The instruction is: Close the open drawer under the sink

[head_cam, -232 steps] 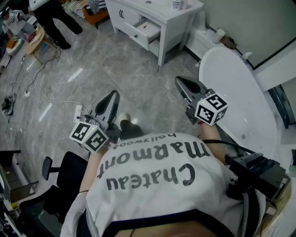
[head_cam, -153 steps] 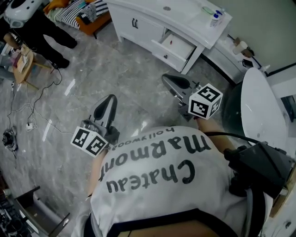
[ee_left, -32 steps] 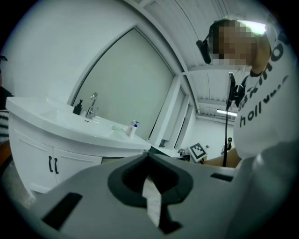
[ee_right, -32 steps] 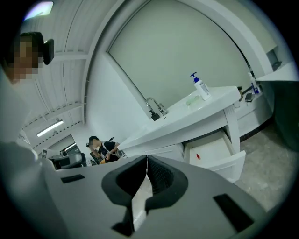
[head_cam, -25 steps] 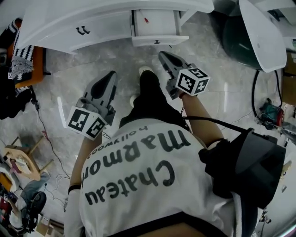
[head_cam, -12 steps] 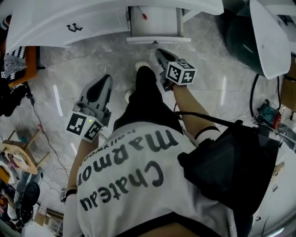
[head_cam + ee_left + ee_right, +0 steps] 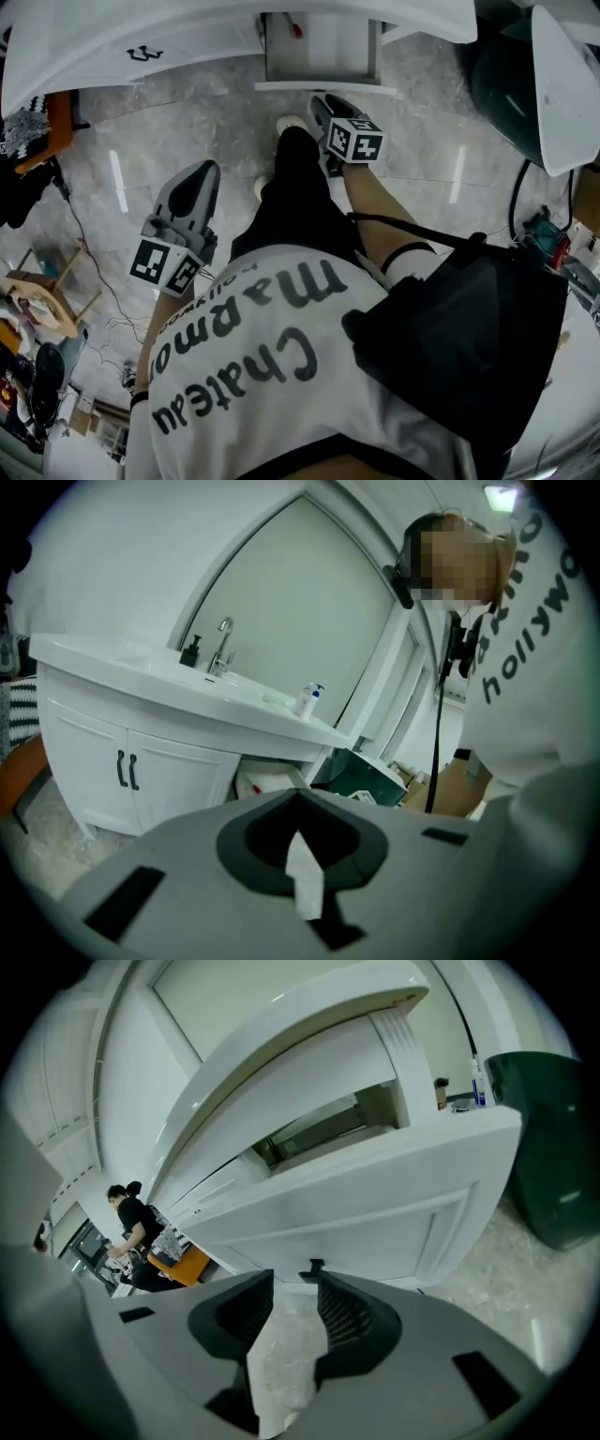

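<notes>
The white vanity (image 7: 187,42) runs along the top of the head view, its drawer (image 7: 322,45) pulled out with a small red thing inside. My right gripper (image 7: 317,101) is low, just short of the drawer front (image 7: 356,1213). In the right gripper view the small dark knob (image 7: 315,1267) sits just beyond the fingertips. The jaws of the right gripper (image 7: 293,1288) have just been opening and stand open with nothing between them. My left gripper (image 7: 200,173) hangs back over the floor at the left, shut and empty; seen from that left gripper (image 7: 300,832), the vanity is some way off.
A dark green bin (image 7: 502,94) stands right of the drawer, beside a white tub (image 7: 562,84). The person's dark trouser leg (image 7: 295,187) lies between the grippers. An orange bench (image 7: 52,127) and floor cables (image 7: 84,253) are at the left. Another person (image 7: 131,1227) stands far off.
The right gripper has moved up the head view and down to the drawer front. The left gripper has sunk a little. The drawer stands as far out as before.
</notes>
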The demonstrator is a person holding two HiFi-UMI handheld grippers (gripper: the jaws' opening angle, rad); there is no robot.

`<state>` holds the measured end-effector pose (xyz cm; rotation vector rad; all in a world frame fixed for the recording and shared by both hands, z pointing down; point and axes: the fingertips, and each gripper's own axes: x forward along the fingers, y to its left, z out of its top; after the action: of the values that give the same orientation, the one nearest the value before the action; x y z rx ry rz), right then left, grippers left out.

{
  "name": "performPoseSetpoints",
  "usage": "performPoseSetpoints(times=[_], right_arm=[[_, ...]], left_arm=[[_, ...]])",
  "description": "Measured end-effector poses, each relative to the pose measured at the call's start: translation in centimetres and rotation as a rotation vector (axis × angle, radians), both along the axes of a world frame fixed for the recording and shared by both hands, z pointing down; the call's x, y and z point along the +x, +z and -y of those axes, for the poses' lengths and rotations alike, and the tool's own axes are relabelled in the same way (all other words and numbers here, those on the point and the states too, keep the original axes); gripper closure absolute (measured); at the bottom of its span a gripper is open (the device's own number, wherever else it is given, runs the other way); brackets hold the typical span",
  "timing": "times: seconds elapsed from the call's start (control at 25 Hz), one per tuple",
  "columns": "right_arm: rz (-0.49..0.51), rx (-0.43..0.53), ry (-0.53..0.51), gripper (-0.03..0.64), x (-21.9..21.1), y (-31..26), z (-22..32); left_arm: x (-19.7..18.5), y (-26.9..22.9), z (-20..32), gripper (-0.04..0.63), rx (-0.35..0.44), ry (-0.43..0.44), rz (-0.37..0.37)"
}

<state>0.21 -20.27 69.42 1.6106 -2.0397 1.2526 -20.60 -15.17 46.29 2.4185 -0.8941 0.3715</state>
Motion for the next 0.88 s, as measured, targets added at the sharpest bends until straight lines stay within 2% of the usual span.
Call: performPoseSetpoints(times=[0.08,0.36,0.72,0.88], right_arm=[[-0.011,-0.027,0.017,0.445,0.2,0.9,0.4],[-0.049,-0.084,-0.005,0.41,-0.2,2.0,1.1],[-0.105,-0.114,-0.023,0.414,-0.1,2.4,2.4],[-0.111,-0.147,0.016,0.477,0.9,2.7,2.5]], left_arm=[[-0.1,0.4,0.3,0.586,-0.009,-0.005,0.011],[-0.3,0.7,1.3,0.586,-0.03,-0.053,-0.002],[-0.9,1.0,2.1,0.586,-0.038,-0.105,-0.005],[-0.7,0.8,2.4,0.586,-0.033,-0.103,-0.004]])
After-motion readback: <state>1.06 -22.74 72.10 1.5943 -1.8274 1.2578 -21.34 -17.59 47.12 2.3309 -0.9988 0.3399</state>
